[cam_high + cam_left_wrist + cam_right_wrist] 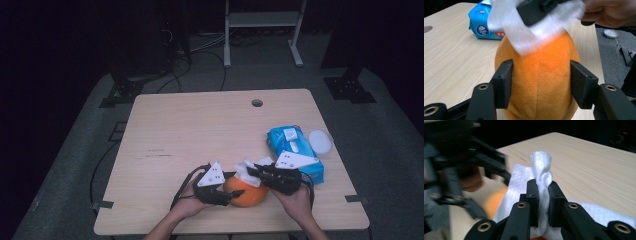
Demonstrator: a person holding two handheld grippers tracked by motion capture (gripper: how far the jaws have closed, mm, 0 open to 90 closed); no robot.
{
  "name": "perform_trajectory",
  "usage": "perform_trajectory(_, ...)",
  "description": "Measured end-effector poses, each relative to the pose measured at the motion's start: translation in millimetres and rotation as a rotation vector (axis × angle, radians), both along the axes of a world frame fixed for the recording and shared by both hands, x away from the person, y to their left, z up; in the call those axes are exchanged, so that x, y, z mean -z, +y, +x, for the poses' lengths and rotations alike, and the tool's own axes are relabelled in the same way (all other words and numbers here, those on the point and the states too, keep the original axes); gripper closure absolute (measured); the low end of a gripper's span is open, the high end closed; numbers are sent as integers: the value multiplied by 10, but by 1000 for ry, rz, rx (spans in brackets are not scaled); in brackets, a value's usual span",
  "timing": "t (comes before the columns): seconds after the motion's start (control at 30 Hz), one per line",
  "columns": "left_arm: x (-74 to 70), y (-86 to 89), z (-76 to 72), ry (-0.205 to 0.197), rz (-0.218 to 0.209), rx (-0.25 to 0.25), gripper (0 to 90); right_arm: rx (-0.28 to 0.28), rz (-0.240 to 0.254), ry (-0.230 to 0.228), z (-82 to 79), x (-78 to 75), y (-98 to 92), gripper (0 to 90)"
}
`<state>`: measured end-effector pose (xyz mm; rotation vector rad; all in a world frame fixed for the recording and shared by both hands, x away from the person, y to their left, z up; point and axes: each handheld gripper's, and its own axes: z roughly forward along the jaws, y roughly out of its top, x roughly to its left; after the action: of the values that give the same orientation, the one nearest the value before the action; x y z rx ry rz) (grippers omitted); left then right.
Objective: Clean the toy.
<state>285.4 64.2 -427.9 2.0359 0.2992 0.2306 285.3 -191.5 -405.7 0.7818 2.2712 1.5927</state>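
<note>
Left to right across the high view. Your left claw (231,194) lies low over the near edge of the surface (190,130), pointing toward the middle; a grey three-cornered plate rides on top of it. In the left claw view its two black jaws press against the flanks of the orange plush toy (540,80), one on each side, so this claw is grasping the toy.

The orange plush toy (250,194) sits on the surface close to the near edge, between your two hands.

A white tissue (246,171) lies on top of the toy, blurred in the left claw view, where it drapes over the toy's upper end.

Your right claw (252,172) reaches in from the right and also carries a grey plate. In the right claw view its jaws are clenched on a bunched fold of the white tissue (541,173), which stands up between the fingers (533,195) and spreads out below them.

Just behind the right claw a blue tissue pack (292,145) lies flat on the surface. A small white round dish (320,141) rests near the pack, at the right edge.
</note>
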Motion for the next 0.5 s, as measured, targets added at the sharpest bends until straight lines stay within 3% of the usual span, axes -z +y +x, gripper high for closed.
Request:
perform_trajectory(0.03,3,6,10,7,-4,-2,417,48,1,16,44,24,-115,809)
perform_trajectory(0.13,4,-3,10,7,-2,-1,408,64,6,24,34,27,-167,810)
perform_trajectory(0.23,0,-10,10,6,1,-4,404,49,9,14,-4,6,-115,810)
perform_trajectory(0.37,5,-2,11,12,2,-8,398,-55,7,-13,-126,-33,142,809)
perform_trajectory(0.43,8,4,11,15,-1,-10,399,-57,-29,-35,-145,-37,186,810)
perform_trajectory(0.5,4,6,13,12,2,-6,402,-38,-21,-20,-110,-34,137,811)
